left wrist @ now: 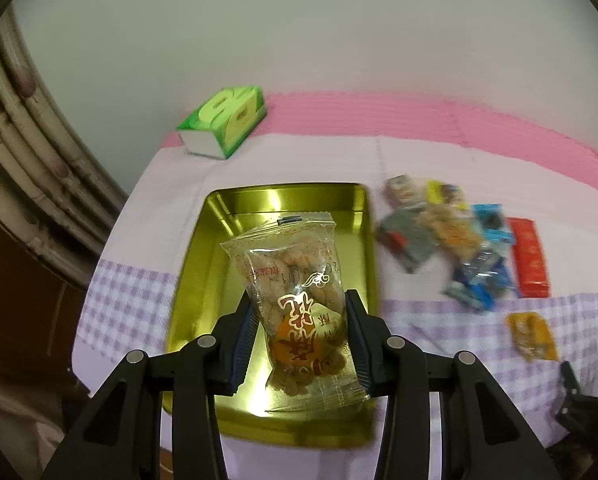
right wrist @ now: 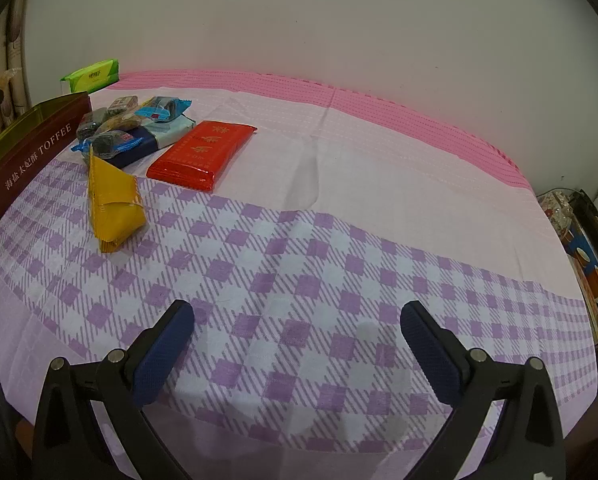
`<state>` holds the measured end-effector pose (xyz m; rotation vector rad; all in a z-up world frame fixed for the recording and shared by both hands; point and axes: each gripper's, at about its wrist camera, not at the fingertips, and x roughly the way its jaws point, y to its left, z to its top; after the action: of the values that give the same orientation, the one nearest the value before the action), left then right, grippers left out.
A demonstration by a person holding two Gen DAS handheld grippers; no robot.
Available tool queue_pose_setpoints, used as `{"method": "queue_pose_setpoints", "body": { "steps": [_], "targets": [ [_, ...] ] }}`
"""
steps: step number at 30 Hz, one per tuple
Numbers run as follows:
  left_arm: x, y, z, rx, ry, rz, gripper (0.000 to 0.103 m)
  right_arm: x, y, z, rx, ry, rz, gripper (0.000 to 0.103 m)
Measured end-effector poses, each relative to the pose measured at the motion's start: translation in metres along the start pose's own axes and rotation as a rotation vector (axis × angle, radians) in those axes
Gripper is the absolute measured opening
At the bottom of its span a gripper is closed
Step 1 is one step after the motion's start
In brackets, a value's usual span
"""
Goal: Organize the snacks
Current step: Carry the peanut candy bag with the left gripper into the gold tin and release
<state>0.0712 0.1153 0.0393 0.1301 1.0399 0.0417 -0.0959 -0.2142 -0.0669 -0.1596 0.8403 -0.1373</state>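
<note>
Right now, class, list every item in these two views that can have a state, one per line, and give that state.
Left hand-held gripper: shut on the clear peanut snack packet, above the tin.
Right hand-held gripper: open, empty.
Gold rectangular metal tin: lidless, nothing seen lying inside.
Yellow foil packet: sealed, lying apart from the pile.
Red flat packet: sealed, lying flat.

one gold tin (left wrist: 219,216), one tissue pack (left wrist: 223,120), one red packet (right wrist: 201,152), one orange packet (right wrist: 113,204)
</note>
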Motion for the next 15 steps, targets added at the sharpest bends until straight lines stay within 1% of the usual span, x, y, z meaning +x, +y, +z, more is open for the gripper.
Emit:
{"method": "queue_pose_setpoints", "body": {
  "steps": [3,6,12,15],
  "targets": [
    [0.026,0.019,0.016,0.012,0.042,0.036,0.043,0.0,-0.001,0.0,0.0,0.0,0.0,0.102],
    [0.052,0.034,0.032,0.034,0.054,0.087,0.043,0.0,-0.001,0.0,0.001,-0.001,0.001,0.102],
    [0.088,0.041,0.054,0.087,0.054,0.141,0.043,0.001,0.0,0.0,0.0,-0.002,0.0,0.102],
    [0.105,0.044,0.062,0.094,0.064,0.162,0.044,0.002,0.001,0.0,0.0,-0.001,0.0,0.102]
  ]
}}
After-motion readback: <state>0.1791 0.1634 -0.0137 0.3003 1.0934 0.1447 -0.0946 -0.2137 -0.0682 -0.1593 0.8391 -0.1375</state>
